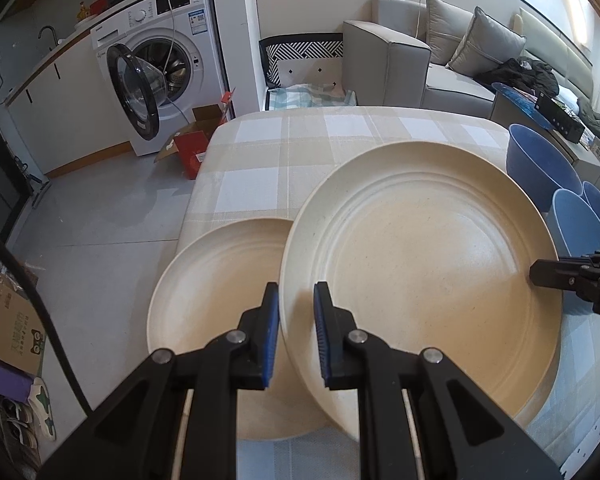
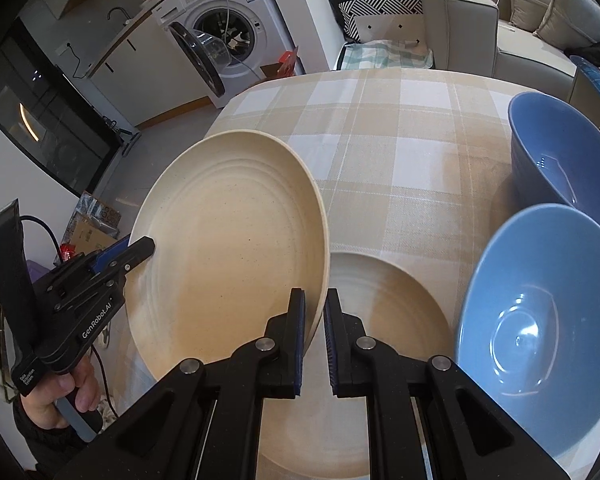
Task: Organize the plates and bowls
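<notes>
Left gripper [image 1: 296,336], black with blue pads, angled steeply down; I have its jaws clamped on the near rim of the raised cream round plate [image 1: 420,264]. Right gripper [image 2: 314,336], same build, also pitched down, pinching the opposite rim of that plate. My left hand [image 2: 66,392] wraps the handle below its gripper, dark sleeve at the wrist.

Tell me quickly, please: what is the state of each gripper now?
Left gripper: closed on the rim of the lifted plate.
Right gripper: closed on the opposite rim of the same plate, above a second plate.
</notes>
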